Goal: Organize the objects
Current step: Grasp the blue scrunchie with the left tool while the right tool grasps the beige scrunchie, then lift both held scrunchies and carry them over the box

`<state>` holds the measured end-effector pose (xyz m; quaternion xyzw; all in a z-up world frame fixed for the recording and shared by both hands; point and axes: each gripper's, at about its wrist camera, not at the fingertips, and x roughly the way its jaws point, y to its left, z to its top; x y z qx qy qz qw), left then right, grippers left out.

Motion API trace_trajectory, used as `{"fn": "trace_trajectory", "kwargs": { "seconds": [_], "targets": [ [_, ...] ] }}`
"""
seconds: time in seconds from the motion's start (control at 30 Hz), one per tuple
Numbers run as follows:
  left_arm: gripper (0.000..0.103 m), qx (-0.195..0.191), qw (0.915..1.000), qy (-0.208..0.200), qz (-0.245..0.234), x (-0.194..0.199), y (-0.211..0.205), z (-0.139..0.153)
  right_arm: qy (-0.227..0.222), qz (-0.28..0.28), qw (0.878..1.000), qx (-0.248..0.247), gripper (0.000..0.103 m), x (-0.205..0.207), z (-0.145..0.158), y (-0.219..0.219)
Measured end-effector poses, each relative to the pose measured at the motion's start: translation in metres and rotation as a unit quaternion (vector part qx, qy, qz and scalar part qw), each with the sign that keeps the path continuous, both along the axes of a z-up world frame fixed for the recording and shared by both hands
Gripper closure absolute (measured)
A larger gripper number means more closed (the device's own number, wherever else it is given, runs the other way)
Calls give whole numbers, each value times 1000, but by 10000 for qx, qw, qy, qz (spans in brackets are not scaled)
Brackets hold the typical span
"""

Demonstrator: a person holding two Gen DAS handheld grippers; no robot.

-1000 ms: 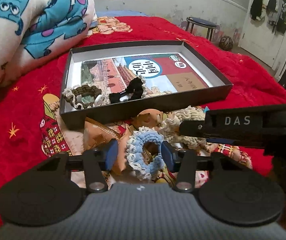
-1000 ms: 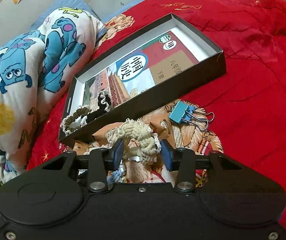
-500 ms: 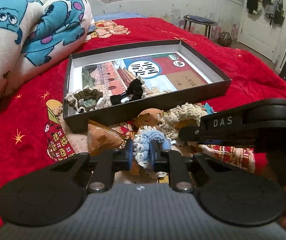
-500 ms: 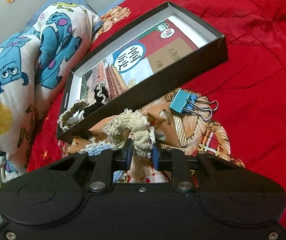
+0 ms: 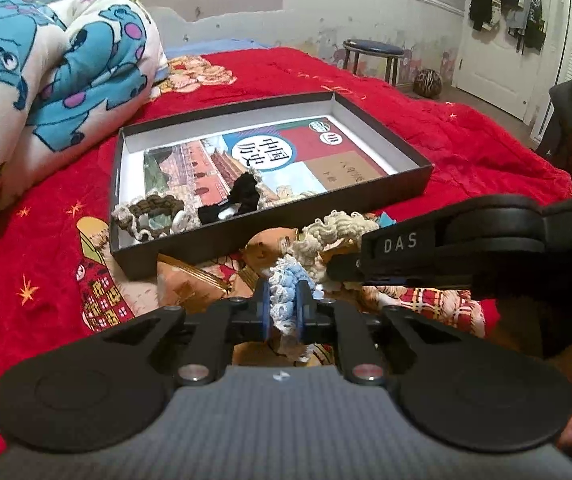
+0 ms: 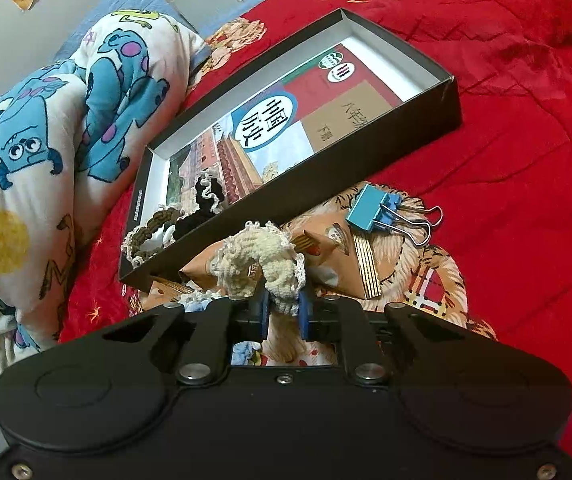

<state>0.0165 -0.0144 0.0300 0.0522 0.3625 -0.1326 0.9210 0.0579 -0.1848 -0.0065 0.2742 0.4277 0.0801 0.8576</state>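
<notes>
Two grippers work low over a red bedspread, with a folded cartoon-monster quilt heaped off to the left of both. Straight ahead of them lies a shallow black box – its long near wall faces the grippers – and a history textbook covers most of its floor. In the box's near-left corner sit an olive-brown scrunchie with pale lace trim and, just right of it, a black scrunchie resting on the book's edge.

Between the box and the grippers, orange-brown foil packets lie scattered on a printed patch of the bedspread. Ahead and to the right of the right gripper, a blue binder clip rests on one packet, its wire handles pointing right.

The right gripper is clamped on a cream scrunchie, pinching the near part of the ring while the rest bulges forward just short of the box wall. From the left wrist view this gripper reaches in from the right, its finger marked DAS.

The left gripper is clenched on a blue scrunchie with white lace edging – the fabric is squeezed thin between the blue pads, and it touches the cream one just ahead-right.
</notes>
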Motion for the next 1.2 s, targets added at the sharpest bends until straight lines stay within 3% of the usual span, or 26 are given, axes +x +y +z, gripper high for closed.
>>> {"fn": "trace_trajectory", "kwargs": {
  "seconds": [0.7,1.1,1.2],
  "targets": [
    [88,-316,9992,-125,201,1,9,7,-488,-12,9985,234,89,-5,21,-4],
    [88,-413,9988,-258,85,-4,11,12,-1023,161,9946,-5,89,-16,42,10],
    [88,-683,9970,-352,48,-4,15,15,-1053,186,9943,2,89,-14,43,11]
  ]
}}
